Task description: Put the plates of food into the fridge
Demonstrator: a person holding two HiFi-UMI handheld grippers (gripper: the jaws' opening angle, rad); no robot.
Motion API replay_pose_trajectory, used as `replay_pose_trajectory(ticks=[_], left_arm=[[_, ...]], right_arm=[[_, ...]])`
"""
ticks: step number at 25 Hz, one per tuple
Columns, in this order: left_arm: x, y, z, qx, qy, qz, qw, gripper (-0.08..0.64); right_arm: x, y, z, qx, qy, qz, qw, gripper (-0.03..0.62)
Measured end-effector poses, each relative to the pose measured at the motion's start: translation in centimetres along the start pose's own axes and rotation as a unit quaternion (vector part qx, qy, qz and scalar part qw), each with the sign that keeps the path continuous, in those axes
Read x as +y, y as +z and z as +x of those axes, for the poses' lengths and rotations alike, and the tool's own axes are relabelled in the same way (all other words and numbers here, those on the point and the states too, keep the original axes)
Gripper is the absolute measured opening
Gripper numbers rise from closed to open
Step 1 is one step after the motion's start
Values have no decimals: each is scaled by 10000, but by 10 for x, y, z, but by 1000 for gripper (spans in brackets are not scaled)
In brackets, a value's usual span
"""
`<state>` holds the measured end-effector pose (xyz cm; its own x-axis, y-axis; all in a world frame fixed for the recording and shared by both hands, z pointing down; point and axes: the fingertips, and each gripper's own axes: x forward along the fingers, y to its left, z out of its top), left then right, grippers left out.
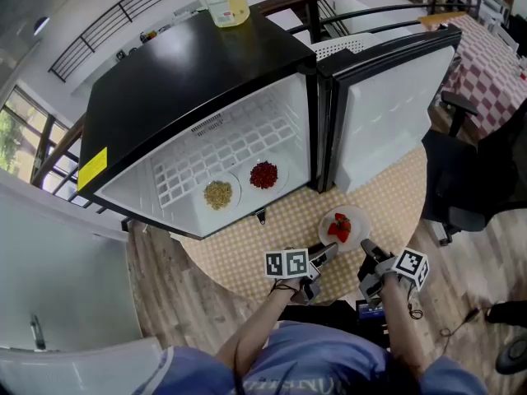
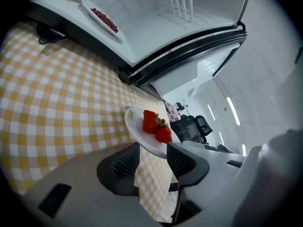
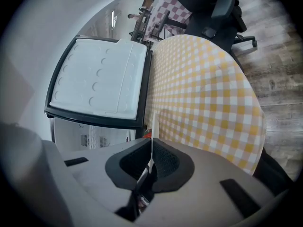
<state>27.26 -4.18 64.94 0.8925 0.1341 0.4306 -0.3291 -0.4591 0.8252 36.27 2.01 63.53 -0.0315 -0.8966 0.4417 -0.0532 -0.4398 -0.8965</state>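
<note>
Black fridge (image 1: 181, 81) with its door (image 1: 387, 113) swung open and a white grid-lined interior sits on a round tabletop (image 1: 239, 262) under yellow-check cloth; two round white plates (image 1: 235, 186) of food lie flat inside. The third plate (image 1: 359, 218), round, glossy white and shallow, is outside over the tabletop by the door, with strawberries (image 1: 338, 229) on top. Its near rim is clamped edge-on in the right gripper (image 3: 151, 150); the left gripper (image 2: 154, 156) is spread wide, rim at its tips, pads off it.
</note>
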Motion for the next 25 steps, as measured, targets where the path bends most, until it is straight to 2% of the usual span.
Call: replay_pose_trajectory(ticks=[6, 12, 15, 19, 22, 25], left_arm=[[-10, 4, -28, -215, -79, 468, 9986, 178], [-28, 20, -83, -683, 1, 888, 9937, 178], [-41, 34, -116, -985, 132, 1246, 9872, 178], [-60, 59, -165, -1370, 396, 1726, 9746, 178], [-68, 85, -198, -1696, 636, 1891, 9651, 178], [-75, 101, -228, -1869, 736, 1892, 9612, 178]], right_arm=[[21, -18, -4, 155, 126, -479, 9987, 25], [68, -51, -7, 389, 649, -655, 9950, 25], [98, -68, -6, 454, 934, -742, 9918, 25], [148, -93, -1, 606, 1432, -908, 9836, 25], [186, -107, 13, 729, 1788, -1016, 9759, 25], [216, -123, 19, 778, 2057, -945, 9709, 25]])
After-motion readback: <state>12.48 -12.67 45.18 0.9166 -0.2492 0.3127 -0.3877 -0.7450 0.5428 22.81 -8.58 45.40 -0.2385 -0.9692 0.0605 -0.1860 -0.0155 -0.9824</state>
